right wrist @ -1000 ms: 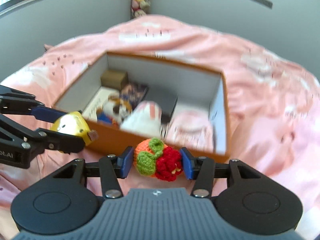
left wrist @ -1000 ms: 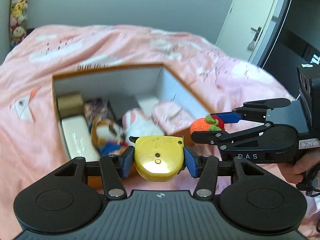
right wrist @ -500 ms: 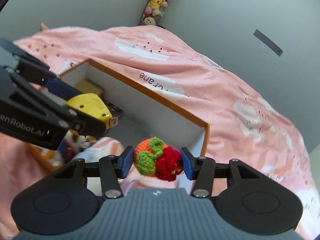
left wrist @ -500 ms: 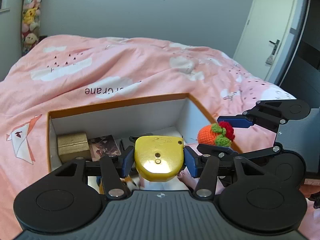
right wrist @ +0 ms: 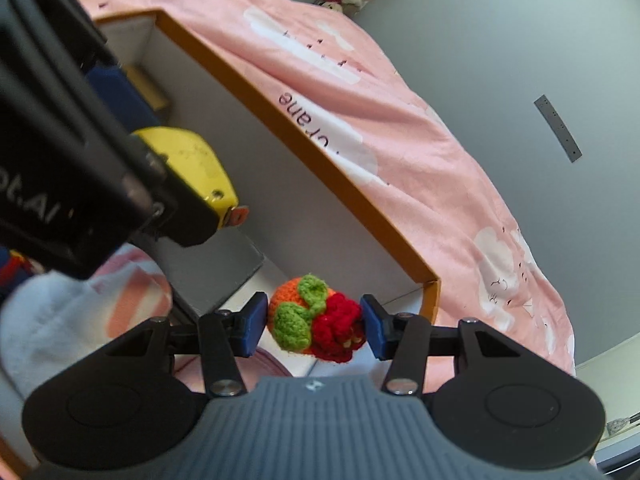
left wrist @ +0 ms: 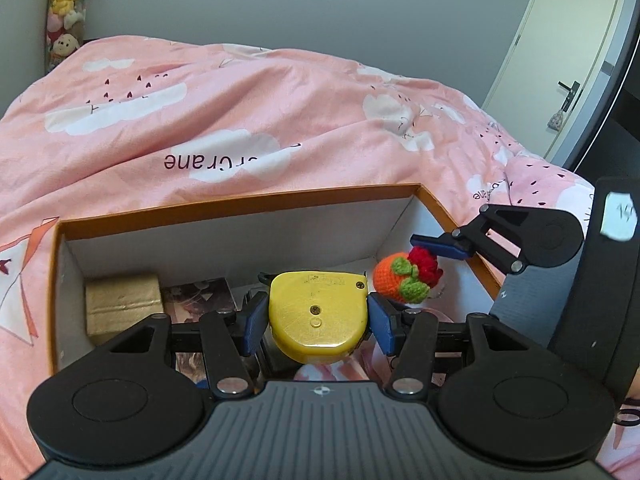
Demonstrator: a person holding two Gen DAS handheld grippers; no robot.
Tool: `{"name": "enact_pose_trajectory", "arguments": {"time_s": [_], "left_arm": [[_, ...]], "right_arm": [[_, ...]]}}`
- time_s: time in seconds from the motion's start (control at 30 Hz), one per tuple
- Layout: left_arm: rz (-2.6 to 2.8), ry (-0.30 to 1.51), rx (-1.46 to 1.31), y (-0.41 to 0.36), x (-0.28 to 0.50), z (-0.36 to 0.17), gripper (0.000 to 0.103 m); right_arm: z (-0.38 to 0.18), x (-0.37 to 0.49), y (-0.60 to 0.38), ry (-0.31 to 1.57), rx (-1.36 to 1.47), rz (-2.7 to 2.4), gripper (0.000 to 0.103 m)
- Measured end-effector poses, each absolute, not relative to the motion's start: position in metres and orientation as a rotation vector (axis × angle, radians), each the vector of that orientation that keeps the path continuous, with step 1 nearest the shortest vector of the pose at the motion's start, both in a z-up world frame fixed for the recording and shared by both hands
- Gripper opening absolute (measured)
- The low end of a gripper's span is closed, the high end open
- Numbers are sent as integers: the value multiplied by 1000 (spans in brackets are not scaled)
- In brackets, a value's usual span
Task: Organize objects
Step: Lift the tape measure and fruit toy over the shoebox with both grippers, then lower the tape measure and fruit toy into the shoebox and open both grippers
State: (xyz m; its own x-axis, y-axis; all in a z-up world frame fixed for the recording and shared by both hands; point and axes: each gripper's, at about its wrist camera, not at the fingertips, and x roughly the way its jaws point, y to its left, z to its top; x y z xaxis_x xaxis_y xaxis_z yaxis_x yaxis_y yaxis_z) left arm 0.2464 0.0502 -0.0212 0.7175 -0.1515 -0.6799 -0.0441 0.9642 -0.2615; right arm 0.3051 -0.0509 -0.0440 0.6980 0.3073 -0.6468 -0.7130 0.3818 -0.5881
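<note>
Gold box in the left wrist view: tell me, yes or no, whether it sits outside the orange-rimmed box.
No. The gold box sits inside the orange-rimmed box, in its far left corner against the white walls.

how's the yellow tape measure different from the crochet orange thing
The yellow tape measure is hard, smooth and flat-faced; the crochet fruit is soft, knobbly and round. The tape measure is one colour; the fruit is orange with green and red. Left gripper clamps the first, right gripper the second. Both hang over the box.
</note>
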Motion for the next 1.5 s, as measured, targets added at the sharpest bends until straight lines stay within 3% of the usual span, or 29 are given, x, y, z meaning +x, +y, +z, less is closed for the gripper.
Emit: {"name": "enact_pose_trajectory", "arguments": {"time_s": [0.2,0.47,0.97,1.3,1.5], "left_arm": [[-72,806,-286,48,266,-29,61],[-60,860,-270,41,286,-42,61],[-43,926,-280,34,303,-52,61],[-17,848,-275,34,285,-31,66],[16,730,-247,30,255,-1,74]], "right_arm": [[-55,318,-54,495,-1017,665,53],[-48,311,-66,432,-1042,649,71],[-38,306,-71,438,-998,656,78],[-26,298,-73,426,-988,651,83],[-6,288,-79,413,-946,649,83]]}}
